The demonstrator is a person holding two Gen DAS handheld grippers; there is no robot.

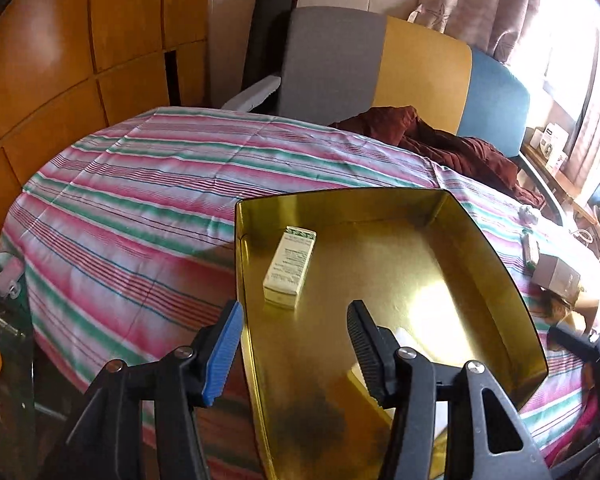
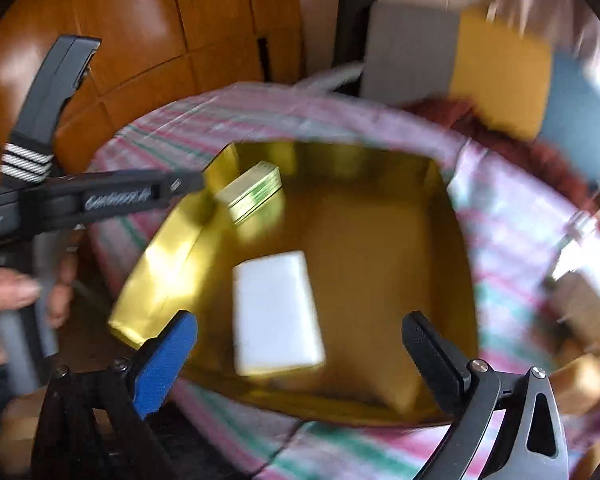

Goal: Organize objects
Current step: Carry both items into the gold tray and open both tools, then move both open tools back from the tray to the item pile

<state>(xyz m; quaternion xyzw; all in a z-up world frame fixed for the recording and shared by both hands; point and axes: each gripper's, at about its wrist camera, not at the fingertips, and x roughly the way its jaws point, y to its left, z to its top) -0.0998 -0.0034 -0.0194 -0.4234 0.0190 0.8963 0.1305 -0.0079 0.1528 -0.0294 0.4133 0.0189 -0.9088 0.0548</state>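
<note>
A gold metal tin (image 1: 488, 264) lies open on the striped tablecloth (image 1: 140, 200). A small white and green carton (image 1: 290, 266) lies inside it at the far left. My left gripper (image 1: 296, 348) is open, its jaws straddling the tin's left wall near the front. In the blurred right wrist view the tin (image 2: 172, 264) also holds a white box (image 2: 276, 312) in the middle and the green carton (image 2: 254, 194) at the back left. My right gripper (image 2: 300, 356) is open and empty above the tin's near edge, just in front of the white box.
A brown cardboard box (image 1: 558, 278) and small items lie on the cloth right of the tin. A maroon cloth (image 1: 452, 144) lies at the table's far side before a grey, yellow and blue chair back (image 1: 404, 64). Wooden panels (image 1: 80, 48) stand at left. The left gripper's body (image 2: 80, 196) and hand show at left.
</note>
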